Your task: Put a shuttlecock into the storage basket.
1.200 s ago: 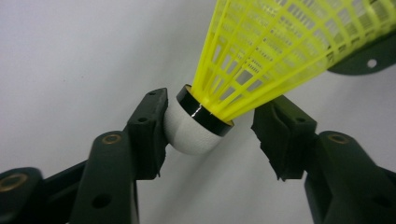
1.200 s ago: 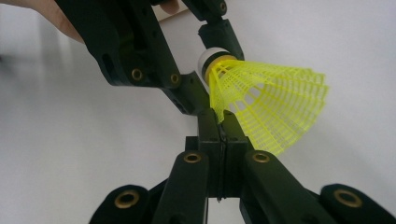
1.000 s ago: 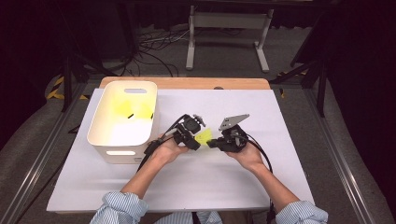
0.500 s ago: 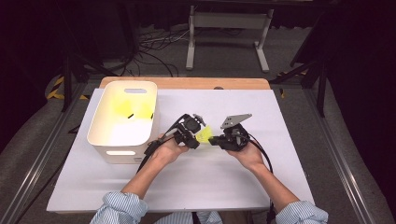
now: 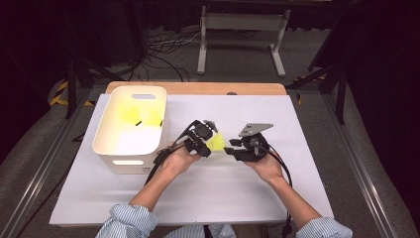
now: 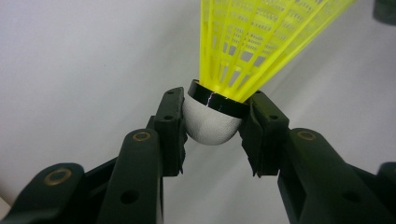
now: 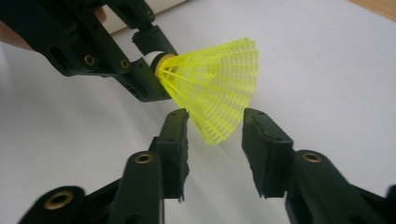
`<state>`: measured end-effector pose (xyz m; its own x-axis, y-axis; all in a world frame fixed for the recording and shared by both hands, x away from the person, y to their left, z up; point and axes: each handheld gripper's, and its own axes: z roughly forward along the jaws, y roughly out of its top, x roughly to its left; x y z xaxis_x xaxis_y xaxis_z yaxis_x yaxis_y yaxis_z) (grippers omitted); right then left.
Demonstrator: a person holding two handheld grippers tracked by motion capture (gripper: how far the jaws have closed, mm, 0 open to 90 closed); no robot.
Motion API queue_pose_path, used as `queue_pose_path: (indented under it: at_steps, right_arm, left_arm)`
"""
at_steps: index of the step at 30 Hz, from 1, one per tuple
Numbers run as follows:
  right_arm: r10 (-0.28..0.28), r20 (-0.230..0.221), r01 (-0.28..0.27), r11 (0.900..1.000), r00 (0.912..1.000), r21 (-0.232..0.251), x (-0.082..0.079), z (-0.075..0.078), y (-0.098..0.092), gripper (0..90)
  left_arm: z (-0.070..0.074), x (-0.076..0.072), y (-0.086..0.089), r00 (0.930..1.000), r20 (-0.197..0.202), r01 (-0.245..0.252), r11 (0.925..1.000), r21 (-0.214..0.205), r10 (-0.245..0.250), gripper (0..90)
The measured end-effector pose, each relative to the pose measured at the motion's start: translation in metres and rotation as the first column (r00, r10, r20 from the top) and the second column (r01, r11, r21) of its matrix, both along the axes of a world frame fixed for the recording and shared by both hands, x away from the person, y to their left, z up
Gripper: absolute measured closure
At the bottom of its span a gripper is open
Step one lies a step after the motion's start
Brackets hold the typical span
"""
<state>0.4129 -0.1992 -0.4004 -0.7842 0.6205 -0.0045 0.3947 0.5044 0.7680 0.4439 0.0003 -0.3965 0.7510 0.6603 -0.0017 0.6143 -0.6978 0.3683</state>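
We see a dark room with a grey floor, black cables and a metal stand at the back. In front is a wooden table point(image 5: 198, 88) with a big, smooth white sheet point(image 5: 208, 193) over it.

On the left of the sheet sits one white plastic tub point(image 5: 130, 130). It has round corners and a slot handle in its wall. Inside we see yellow shapes with small dark bits, too blurry for us to count.

Next comes the left gripper point(image 6: 212, 128), black and hard, with brass pins. Its two jaws pinch one shuttlecock point(image 6: 243, 51) by its round white cork nose. A shiny black band runs around the top of the nose. The skirt is bright yellow plastic net that fans out like a cone. In the high view the shuttlecock point(image 5: 216, 143) is held up above the sheet, right of the tub and between the two grippers.

On the right is the right gripper point(image 7: 215, 135), with a grey three-cornered plate on top. Its jaws have just been opening. They now stand apart, with the edge of the yellow skirt between them, and the pads do not press on it.

We count two hands, two grippers, one tub and one held shuttlecock.
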Motion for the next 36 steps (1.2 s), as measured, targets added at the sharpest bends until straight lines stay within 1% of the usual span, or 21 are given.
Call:
queue_pose_path:
  at_steps: [1, 3, 5, 10, 12, 13, 15, 16, 20, 22, 26, 29, 31, 33, 34, 36]
  right_arm:
    - [-0.02, 0.015, 0.02, 0.9998, 0.9997, 0.008, -0.002, 0.001, -0.004, 54.1]
    - [-0.032, 0.025, 0.032, 0.9994, 0.9992, 0.012, -0.003, 0.002, -0.008, 52.0]
    - [-0.043, 0.039, 0.043, 0.999, 0.9983, 0.016, -0.005, 0.002, -0.011, 49.3]
    - [-0.083, 0.071, 0.081, 0.9963, 0.9941, 0.028, -0.011, 0.003, -0.021, 41.7]
    - [-0.104, 0.084, 0.101, 0.994, 0.991, 0.041, -0.013, 0.003, -0.026, 39.2]
    - [-0.114, 0.088, 0.11, 0.9927, 0.9896, 0.048, -0.015, 0.003, -0.028, 38.1]
    - [-0.135, 0.098, 0.13, 0.9901, 0.986, 0.053, -0.017, 0.003, -0.033, 36.1]
    - [-0.155, 0.105, 0.149, 0.9871, 0.9824, 0.059, -0.019, 0.003, -0.037, 34.8]
    - [-0.181, 0.116, 0.174, 0.9822, 0.9766, 0.072, -0.024, 0.002, -0.045, 32.2]
    - [-0.199, 0.14, 0.191, 0.9789, 0.9699, 0.073, -0.028, 0.002, -0.048, 29.9]
    - [-0.212, 0.178, 0.201, 0.9767, 0.961, 0.075, -0.038, 0.0, -0.055, 28.4]
    - [-0.227, 0.184, 0.215, 0.9728, 0.9562, 0.087, -0.043, -0.002, -0.06, 27.3]
    - [-0.233, 0.184, 0.219, 0.9711, 0.9549, 0.095, -0.046, -0.004, -0.063, 26.5]
    - [-0.239, 0.186, 0.223, 0.9693, 0.9529, 0.103, -0.049, -0.006, -0.066, 25.8]
    - [-0.242, 0.186, 0.225, 0.9683, 0.9522, 0.109, -0.051, -0.007, -0.068, 25.3]
    - [-0.251, 0.183, 0.231, 0.9654, 0.9507, 0.121, -0.054, -0.01, -0.072, 24.4]
  left_arm:
    - [0.0, 0.0, 0.0, 1.0, 0.001, -0.005, 1.0, -0.001, 0.005, 62.9]
    - [0.003, -0.001, 0.0, 0.9999, -0.005, -0.013, 0.9999, -0.006, 0.013, 62.9]
    - [0.004, -0.001, 0.001, 0.9999, -0.003, -0.013, 0.9999, -0.005, 0.013, 62.9]
    - [0.01, -0.002, 0.003, 0.9997, -0.005, -0.023, 0.9996, -0.02, 0.023, 62.9]
    - [0.011, -0.003, 0.004, 0.9996, -0.008, -0.029, 0.9992, -0.026, 0.029, 62.9]
    - [0.012, -0.003, 0.005, 0.9996, -0.006, -0.026, 0.9994, -0.021, 0.026, 62.9]
    - [0.013, -0.005, 0.005, 0.9995, -0.001, -0.031, 0.999, -0.03, 0.031, 62.9]
    - [0.014, -0.005, 0.006, 0.9995, -0.003, -0.033, 0.999, -0.029, 0.033, 62.9]
    - [0.017, -0.004, 0.008, 0.9988, -0.004, -0.049, 0.9983, -0.031, 0.049, 62.9]
    - [0.017, -0.004, 0.008, 0.9984, -0.007, -0.056, 0.9975, -0.044, 0.055, 62.9]
    - [0.019, -0.004, 0.009, 0.9982, -0.018, -0.058, 0.9973, -0.044, 0.058, 62.9]
    - [0.021, -0.005, 0.009, 0.998, -0.016, -0.062, 0.9969, -0.049, 0.061, 62.9]
    - [0.023, -0.005, 0.009, 0.9979, -0.019, -0.063, 0.997, -0.046, 0.062, 62.9]
    - [0.024, -0.006, 0.01, 0.9975, -0.02, -0.068, 0.9963, -0.053, 0.067, 62.9]
    - [0.026, -0.005, 0.012, 0.9977, -0.014, -0.067, 0.9964, -0.052, 0.066, 62.9]
    - [0.027, -0.005, 0.012, 0.9969, -0.023, -0.076, 0.9954, -0.058, 0.075, 62.9]
